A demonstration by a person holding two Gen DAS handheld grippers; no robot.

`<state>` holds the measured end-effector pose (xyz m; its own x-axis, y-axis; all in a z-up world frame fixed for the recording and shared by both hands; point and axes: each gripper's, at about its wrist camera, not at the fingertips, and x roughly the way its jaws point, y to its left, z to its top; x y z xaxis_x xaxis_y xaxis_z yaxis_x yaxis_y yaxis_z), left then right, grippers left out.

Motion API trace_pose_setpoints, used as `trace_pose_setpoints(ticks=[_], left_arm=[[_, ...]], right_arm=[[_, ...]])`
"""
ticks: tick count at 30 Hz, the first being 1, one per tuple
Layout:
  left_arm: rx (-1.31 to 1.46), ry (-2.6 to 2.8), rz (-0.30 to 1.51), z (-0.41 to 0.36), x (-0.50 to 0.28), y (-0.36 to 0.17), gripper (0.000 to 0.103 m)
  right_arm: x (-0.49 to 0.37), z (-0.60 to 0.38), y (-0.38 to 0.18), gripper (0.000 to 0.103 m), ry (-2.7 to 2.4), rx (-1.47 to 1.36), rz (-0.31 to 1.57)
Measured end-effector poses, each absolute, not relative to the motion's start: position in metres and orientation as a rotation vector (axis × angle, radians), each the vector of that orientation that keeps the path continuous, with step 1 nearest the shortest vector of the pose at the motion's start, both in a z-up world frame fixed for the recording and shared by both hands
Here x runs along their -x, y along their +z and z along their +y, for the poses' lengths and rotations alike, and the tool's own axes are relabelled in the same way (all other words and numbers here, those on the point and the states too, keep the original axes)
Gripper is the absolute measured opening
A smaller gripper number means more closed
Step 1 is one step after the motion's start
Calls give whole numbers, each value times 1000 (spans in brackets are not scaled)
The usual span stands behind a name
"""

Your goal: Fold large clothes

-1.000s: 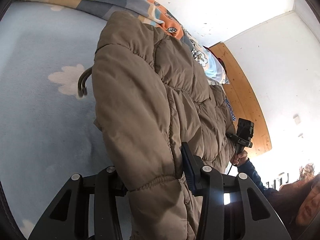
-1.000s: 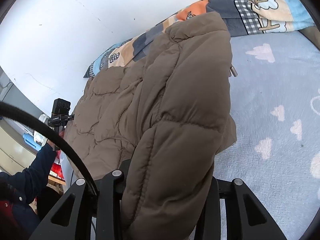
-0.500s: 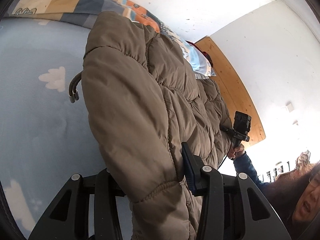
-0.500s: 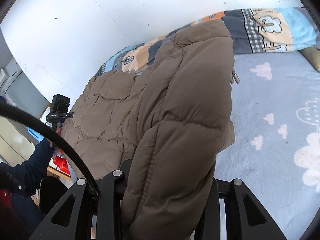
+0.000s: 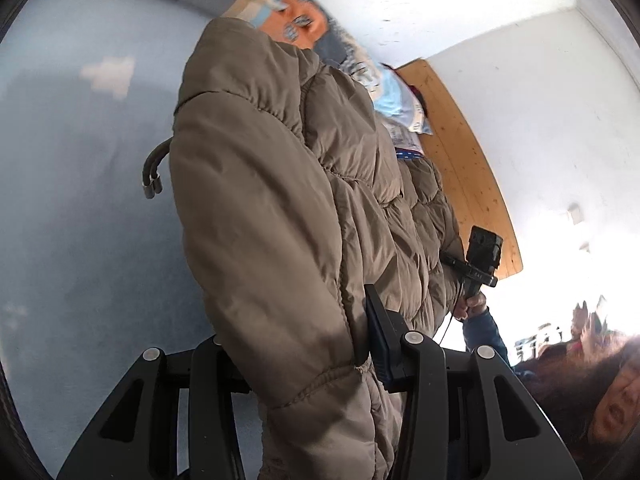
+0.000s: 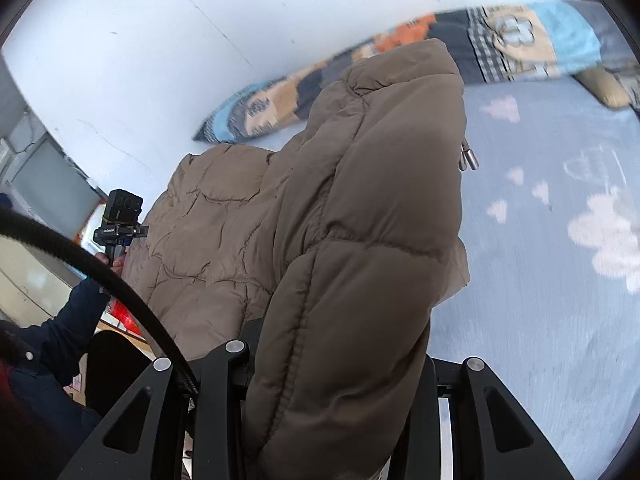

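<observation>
The left gripper [image 5: 304,364] is clamped on a thick padded edge of the brown puffer jacket [image 5: 280,220], which bulges up from between its fingers toward 12 o'clock. The right gripper [image 6: 336,376] likewise pinches a quilted fold of the same jacket [image 6: 360,240], the fabric filling the gap between its fingers. From each grip the jacket runs away over the light blue cloud-print bedsheet [image 5: 80,200], with its far end near the patchwork quilt [image 6: 500,40] bunched along the white wall.

The left wrist view shows a pair of dark drawcords [image 5: 152,172] hanging at 9 o'clock of the jacket, a wooden headboard [image 5: 468,160] at 2 o'clock, and the right gripper's handle in a hand [image 5: 472,304]. The right wrist view shows metal cord tips [image 6: 468,156] at 1 o'clock and a blue sleeve [image 6: 72,320] at 8 o'clock; what looks like a red object below it is too blurred to name.
</observation>
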<state>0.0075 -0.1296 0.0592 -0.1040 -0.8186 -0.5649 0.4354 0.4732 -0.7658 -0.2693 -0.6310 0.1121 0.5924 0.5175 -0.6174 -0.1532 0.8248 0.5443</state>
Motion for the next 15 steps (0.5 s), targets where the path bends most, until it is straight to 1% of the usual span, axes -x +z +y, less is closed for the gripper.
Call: trace_pose_setpoints(ticks=[2, 4, 11, 14, 15], left_arm=[[409, -1069, 1332, -131, -18, 36, 42], [430, -1052, 1364, -128, -26, 24, 42], [449, -1022, 1389, -133, -43, 8, 42], [452, -990, 1414, -139, -32, 3, 47], [454, -980, 1418, -140, -34, -1, 47]], right_arm=[[263, -631, 96, 38, 391, -469, 899], [261, -630, 86, 38, 392, -473, 921], [252, -640, 58, 39, 373, -524, 971], [245, -642, 47, 43, 349, -540, 1003], [244, -643, 45, 46, 339, -545, 1008]])
